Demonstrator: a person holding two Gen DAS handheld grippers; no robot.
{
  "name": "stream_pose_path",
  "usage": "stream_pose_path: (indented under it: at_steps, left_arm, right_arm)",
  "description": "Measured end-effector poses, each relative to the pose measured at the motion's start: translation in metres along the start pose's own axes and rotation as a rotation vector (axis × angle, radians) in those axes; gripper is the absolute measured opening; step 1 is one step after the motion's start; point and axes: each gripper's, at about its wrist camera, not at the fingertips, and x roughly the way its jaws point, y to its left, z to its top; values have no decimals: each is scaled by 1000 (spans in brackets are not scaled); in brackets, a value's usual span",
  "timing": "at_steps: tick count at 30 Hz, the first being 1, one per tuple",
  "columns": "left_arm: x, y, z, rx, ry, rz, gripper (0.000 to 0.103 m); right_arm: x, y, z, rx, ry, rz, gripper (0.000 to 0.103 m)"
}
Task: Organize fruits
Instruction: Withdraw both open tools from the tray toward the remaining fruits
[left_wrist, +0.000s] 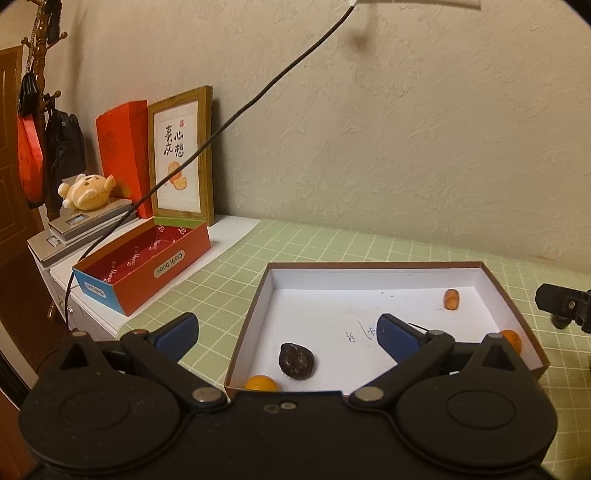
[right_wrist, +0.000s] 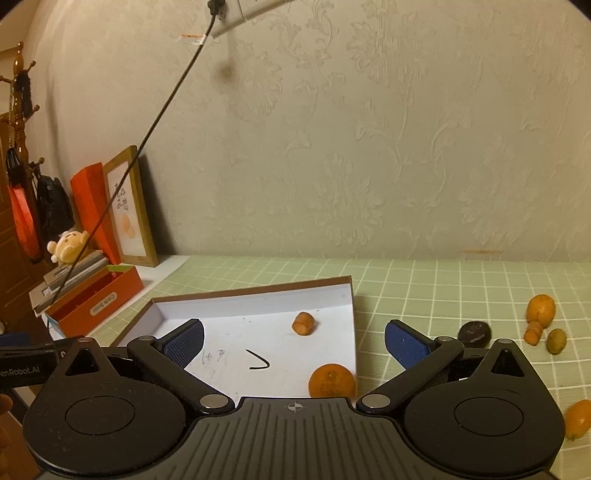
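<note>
A shallow white-lined box (left_wrist: 369, 271) (right_wrist: 255, 291) sits on the green checked mat. In the left wrist view it holds a dark wrinkled fruit (left_wrist: 296, 361), a small orange fruit (left_wrist: 260, 383) at the near edge, a small orange piece (left_wrist: 451, 299) at the back and an orange (left_wrist: 511, 339) at the right wall. My left gripper (left_wrist: 286, 334) is open and empty above the box's near left side. My right gripper (right_wrist: 293, 341) is open and empty above the box's near right corner, over an orange (right_wrist: 331, 380) and a small orange piece (right_wrist: 303, 324).
On the mat right of the box lie a dark fruit (right_wrist: 474, 332), an orange (right_wrist: 541, 309), a small orange piece (right_wrist: 533, 332), a green fruit (right_wrist: 556, 340) and another orange fruit (right_wrist: 578, 419). An open red box (left_wrist: 147, 264), framed picture (left_wrist: 181, 157) and plush toy (left_wrist: 86, 191) stand left.
</note>
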Motion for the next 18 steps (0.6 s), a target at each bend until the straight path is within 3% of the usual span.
stream_pose_path:
  at_steps: [10, 18]
  left_arm:
    - [-19, -15, -4, 25, -38, -38, 97]
    - [-31, -44, -7, 68, -79, -119, 97]
  right_arm:
    - [-30, -8, -4, -41, -25, 12, 103]
    - [-62, -27, -8, -28, -67, -24, 103]
